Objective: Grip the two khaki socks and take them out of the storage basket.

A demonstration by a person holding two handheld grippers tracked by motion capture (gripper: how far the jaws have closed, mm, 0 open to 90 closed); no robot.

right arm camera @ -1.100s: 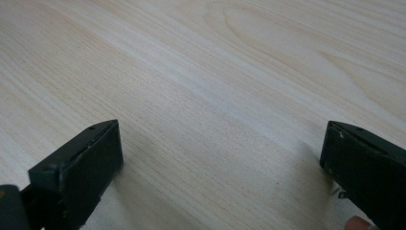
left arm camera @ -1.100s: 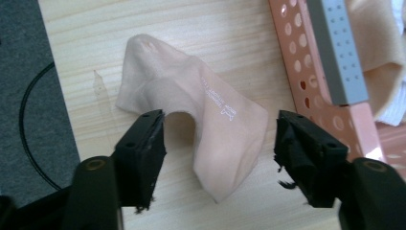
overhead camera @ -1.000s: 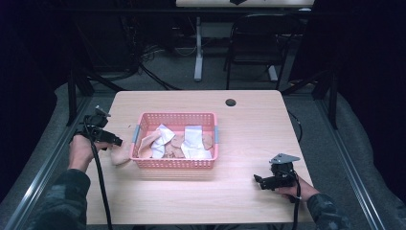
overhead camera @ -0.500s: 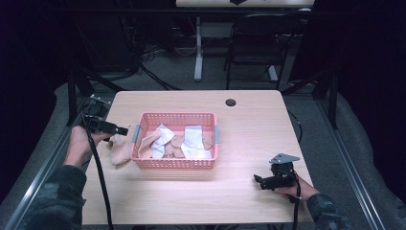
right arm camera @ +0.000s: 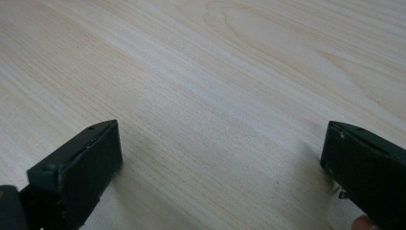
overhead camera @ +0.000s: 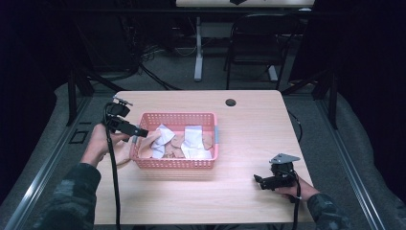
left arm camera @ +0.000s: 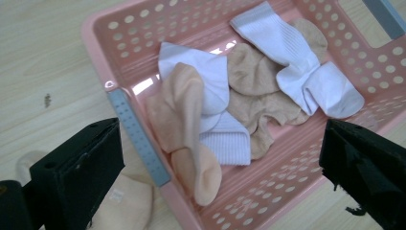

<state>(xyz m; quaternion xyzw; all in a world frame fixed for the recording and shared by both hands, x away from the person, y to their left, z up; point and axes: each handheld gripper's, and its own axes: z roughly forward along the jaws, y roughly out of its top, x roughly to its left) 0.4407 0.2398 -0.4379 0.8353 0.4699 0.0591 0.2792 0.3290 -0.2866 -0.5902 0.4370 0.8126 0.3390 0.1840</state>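
A pink basket [overhead camera: 177, 115] in the middle of the table holds several white and tan socks [overhead camera: 194, 141]. My left gripper [overhead camera: 140, 131] hovers at the basket's left end and is open. Its jaws have just been opening and nothing is between them. Below them in the left gripper view [left arm camera: 218, 143] are the basket rim [left arm camera: 95, 28], a peach sock [left arm camera: 184, 124] lying inside by the rim, a white sock [left arm camera: 297, 62] and a tan sock [left arm camera: 258, 91]. Another peach sock [overhead camera: 123, 154] [left arm camera: 124, 206] lies on the table just outside the rim. My right gripper [overhead camera: 260, 181] [right arm camera: 220, 143] rests open over bare wood at the front right.
The wooden table [overhead camera: 249, 129] has a black cable hole [overhead camera: 231, 102] near its far edge. A dark chair [overhead camera: 261, 43] and another table's leg [overhead camera: 198, 48] stand beyond it. Bare wood lies right of the basket and along the front.
My left gripper has risen and moved right, from beside the basket to over its left rim, and its jaws have spread wider. The right gripper has stayed still.
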